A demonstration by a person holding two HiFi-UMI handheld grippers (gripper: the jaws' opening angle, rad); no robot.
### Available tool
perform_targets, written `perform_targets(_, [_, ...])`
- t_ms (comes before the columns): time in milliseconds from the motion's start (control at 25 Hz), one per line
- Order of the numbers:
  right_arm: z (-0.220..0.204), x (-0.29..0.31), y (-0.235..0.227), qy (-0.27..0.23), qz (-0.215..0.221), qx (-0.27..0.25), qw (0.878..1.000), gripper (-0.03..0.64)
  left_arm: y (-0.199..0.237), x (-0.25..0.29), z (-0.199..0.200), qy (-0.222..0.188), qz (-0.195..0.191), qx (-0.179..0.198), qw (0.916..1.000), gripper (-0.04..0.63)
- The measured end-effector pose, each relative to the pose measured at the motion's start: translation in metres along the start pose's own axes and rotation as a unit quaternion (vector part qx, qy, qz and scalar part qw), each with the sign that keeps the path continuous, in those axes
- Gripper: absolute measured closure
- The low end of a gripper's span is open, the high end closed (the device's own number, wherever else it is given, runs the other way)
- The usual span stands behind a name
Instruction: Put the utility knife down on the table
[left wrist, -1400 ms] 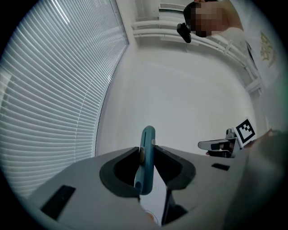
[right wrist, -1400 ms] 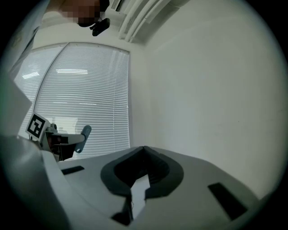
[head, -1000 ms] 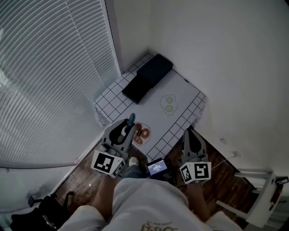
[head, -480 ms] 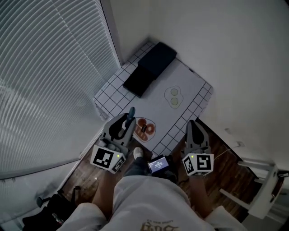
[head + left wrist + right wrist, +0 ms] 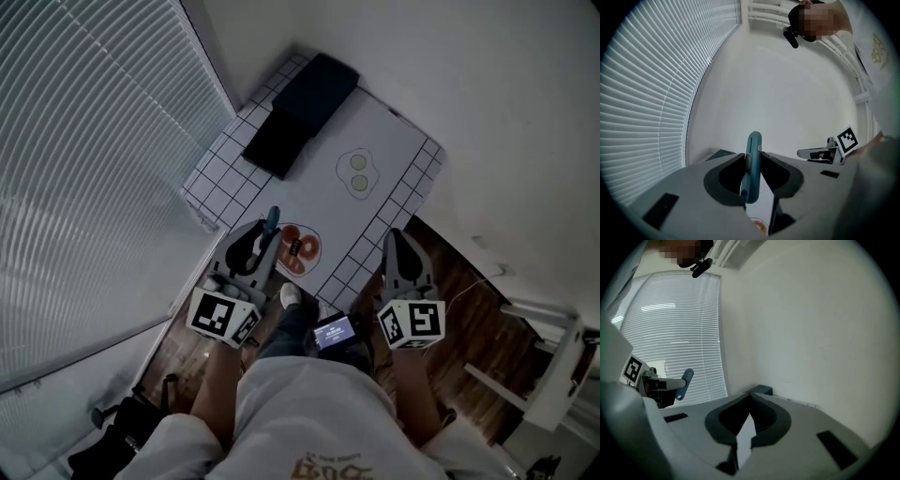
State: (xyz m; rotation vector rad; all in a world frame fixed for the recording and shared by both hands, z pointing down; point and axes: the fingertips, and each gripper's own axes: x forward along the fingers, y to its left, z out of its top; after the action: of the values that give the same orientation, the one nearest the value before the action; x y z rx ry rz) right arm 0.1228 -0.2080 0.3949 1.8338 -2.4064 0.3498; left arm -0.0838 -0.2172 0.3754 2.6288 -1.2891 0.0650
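Your left gripper (image 5: 266,244) has its jaws closed on the utility knife (image 5: 272,221). In the left gripper view, the two dark pads press on the flat sides of the blue handle (image 5: 752,164), so the jaws stand a little apart, only as wide as the handle is thick. The knife stands upright between them, and its rounded end rises above the jaw tips. It is not yet on the table (image 5: 314,197). From the head view it sits over the near edge of the table, on your left side, just beside a small plate (image 5: 298,251) with orange pieces on it.

Your right gripper (image 5: 395,240) holds nothing. In the right gripper view, the tips of its jaws (image 5: 750,399) meet each other, and only the white table top shows through the narrow gap below them. This gripper is near the right corner of the near edge, well apart from the left one.

The table carries a white cloth with a grid border. At the far end lies a black case (image 5: 302,111), and near the middle there is a drawing with two green circles (image 5: 357,173).
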Motion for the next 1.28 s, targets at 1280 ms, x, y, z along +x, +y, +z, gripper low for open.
perform_targets(1280, [-0.09, 0.023, -0.019, 0.081, 0.016, 0.006, 0.997, 0.609, -0.007, 0.05, -0.117, 0.119, -0.034, 0.018, 0.9921, 0.486])
